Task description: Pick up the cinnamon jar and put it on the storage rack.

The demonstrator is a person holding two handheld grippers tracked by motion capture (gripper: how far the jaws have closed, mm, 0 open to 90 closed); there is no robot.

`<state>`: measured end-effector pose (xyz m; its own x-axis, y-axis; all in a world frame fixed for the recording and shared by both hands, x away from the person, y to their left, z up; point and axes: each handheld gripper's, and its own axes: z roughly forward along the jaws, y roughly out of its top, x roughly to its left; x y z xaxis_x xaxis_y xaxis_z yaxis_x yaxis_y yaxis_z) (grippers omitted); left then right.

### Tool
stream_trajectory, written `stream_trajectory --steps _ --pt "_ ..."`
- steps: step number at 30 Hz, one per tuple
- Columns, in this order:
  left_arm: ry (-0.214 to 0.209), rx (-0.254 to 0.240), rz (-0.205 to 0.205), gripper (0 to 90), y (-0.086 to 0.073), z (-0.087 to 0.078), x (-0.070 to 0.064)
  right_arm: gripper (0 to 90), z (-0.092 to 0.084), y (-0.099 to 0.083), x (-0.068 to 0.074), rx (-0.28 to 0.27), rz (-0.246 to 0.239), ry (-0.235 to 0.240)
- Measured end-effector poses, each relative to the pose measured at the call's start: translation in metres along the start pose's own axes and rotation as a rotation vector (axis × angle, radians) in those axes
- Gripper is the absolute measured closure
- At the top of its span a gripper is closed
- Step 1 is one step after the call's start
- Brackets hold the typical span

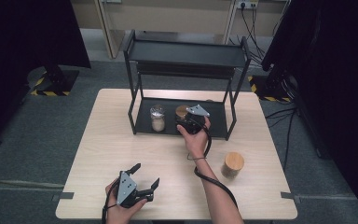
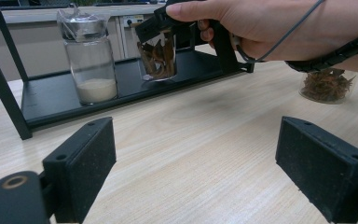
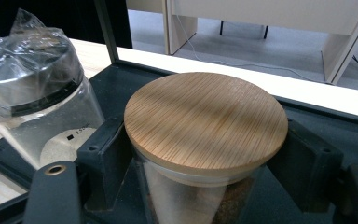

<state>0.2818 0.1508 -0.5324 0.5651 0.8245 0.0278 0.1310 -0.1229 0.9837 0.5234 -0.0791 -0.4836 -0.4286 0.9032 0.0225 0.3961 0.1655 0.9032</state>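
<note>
My right claw (image 3: 205, 172) is clamped around a round glass jar (image 3: 200, 196) just under its flat, striped bamboo lid (image 3: 205, 123), with brown strips inside, on the bottom tray of the black metal rack (image 1: 216, 122) at the far side of the pale wood-grain tabletop (image 1: 121, 140). Just beside it on the tray stands a clear jar of white grains (image 3: 51, 126), its top wrapped in crinkled plastic, close to my grip. My left claw (image 1: 145, 181) rests released near the tabletop's front edge, and another bamboo-lidded jar (image 1: 233, 164) stands apart at the right.
</note>
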Motion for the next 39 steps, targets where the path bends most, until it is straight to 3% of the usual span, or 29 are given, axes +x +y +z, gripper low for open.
stream_trajectory --steps 30,39 --pt "-0.005 0.000 -0.001 11.6 0.0000 -0.0004 -0.0014 25.7 0.0067 -0.0056 0.0027 0.002 -0.005 0.001" --pt "-0.007 0.001 0.001 11.7 0.0000 -0.0004 -0.0018 18.5 0.0026 -0.0013 0.0015 -0.009 0.012 0.013"
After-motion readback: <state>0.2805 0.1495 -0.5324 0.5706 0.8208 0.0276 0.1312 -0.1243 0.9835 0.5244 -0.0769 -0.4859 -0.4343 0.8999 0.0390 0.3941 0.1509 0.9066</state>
